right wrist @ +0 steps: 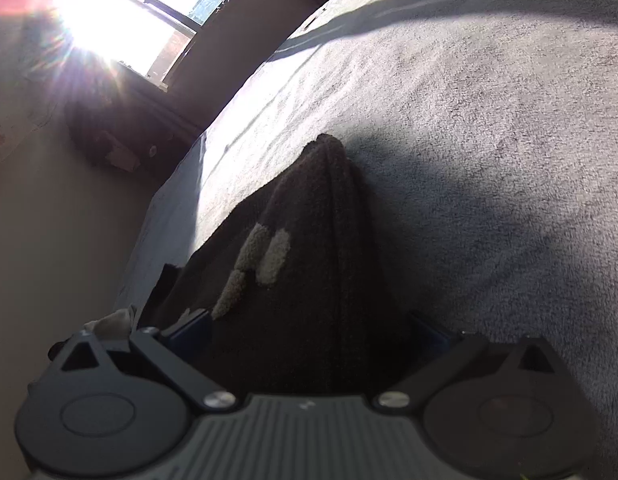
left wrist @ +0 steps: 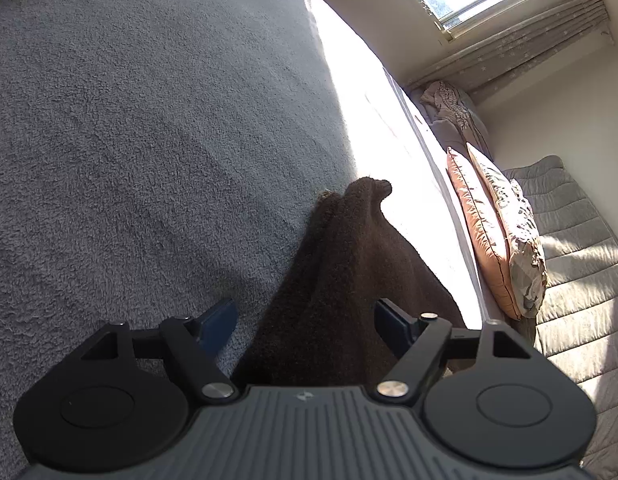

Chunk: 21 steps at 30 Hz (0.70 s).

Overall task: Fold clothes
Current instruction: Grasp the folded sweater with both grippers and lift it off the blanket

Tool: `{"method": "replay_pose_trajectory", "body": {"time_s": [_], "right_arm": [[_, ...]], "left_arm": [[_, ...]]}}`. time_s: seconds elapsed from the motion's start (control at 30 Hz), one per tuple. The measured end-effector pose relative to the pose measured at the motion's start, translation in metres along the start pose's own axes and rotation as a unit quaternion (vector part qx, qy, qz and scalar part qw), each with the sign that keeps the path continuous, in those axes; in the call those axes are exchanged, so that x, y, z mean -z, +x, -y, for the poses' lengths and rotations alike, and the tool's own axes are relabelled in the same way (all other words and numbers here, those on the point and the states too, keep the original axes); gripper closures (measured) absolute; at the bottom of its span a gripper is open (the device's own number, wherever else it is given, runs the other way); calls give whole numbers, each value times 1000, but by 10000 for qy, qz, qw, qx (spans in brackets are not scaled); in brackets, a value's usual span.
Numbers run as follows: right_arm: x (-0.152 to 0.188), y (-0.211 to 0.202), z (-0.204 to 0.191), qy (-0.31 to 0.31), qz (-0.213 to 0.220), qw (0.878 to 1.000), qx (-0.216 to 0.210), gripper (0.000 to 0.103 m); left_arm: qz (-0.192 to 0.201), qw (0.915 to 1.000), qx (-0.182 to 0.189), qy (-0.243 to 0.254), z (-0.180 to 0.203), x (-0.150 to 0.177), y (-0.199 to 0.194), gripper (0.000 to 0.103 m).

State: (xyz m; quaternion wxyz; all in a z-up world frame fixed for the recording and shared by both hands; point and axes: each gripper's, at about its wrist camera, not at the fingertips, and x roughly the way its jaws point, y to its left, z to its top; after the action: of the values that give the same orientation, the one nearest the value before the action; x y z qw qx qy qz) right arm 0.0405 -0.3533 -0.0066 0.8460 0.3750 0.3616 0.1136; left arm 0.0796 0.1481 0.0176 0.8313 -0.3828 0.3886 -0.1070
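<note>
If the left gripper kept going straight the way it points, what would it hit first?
Probably the brown garment: it already lies between the open fingers of the left gripper and stretches ahead. Past its far tip comes the grey blanket, though depth is hard to judge.

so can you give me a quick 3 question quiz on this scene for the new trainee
1. True or false: the brown garment lies on a bare wooden table.
2. In the left wrist view, what stands in the gap beside the grey bed cover? A) cushions B) a laundry basket C) a chair
3. Fill in: the pale patches on the garment show in the ___ wrist view.

Key
1. False: it lies on the grey bed cover.
2. A
3. right
</note>
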Motion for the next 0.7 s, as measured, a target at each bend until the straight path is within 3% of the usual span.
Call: {"method": "replay_pose_trajectory", "body": {"time_s": [0.1,0.23,0.3,0.4,0.47,0.57,0.7], "right_arm": [[-7,10,2,-336,-107,9992,-195,1],[-4,17,0,-661,-31,9975,-253,3],[-2,19,-2,-756,32,9970,-170,11],[0,19,1,-701,131,9975,-30,34],[-2,19,7,-511,174,9985,-4,52],[-2,17,8,-353,251,9991,-33,66],[2,9,-13,-675,480,9964,156,74]], "left_arm": [[-67,9996,112,238,4,-1,6,19],[-144,9971,258,701,16,2,18,4],[-187,9948,382,930,22,5,25,4],[-196,9921,343,1192,29,12,32,12],[-229,9923,332,1175,27,11,34,34],[-251,9947,349,929,20,9,35,63],[-69,9963,201,828,28,10,29,70]]}}
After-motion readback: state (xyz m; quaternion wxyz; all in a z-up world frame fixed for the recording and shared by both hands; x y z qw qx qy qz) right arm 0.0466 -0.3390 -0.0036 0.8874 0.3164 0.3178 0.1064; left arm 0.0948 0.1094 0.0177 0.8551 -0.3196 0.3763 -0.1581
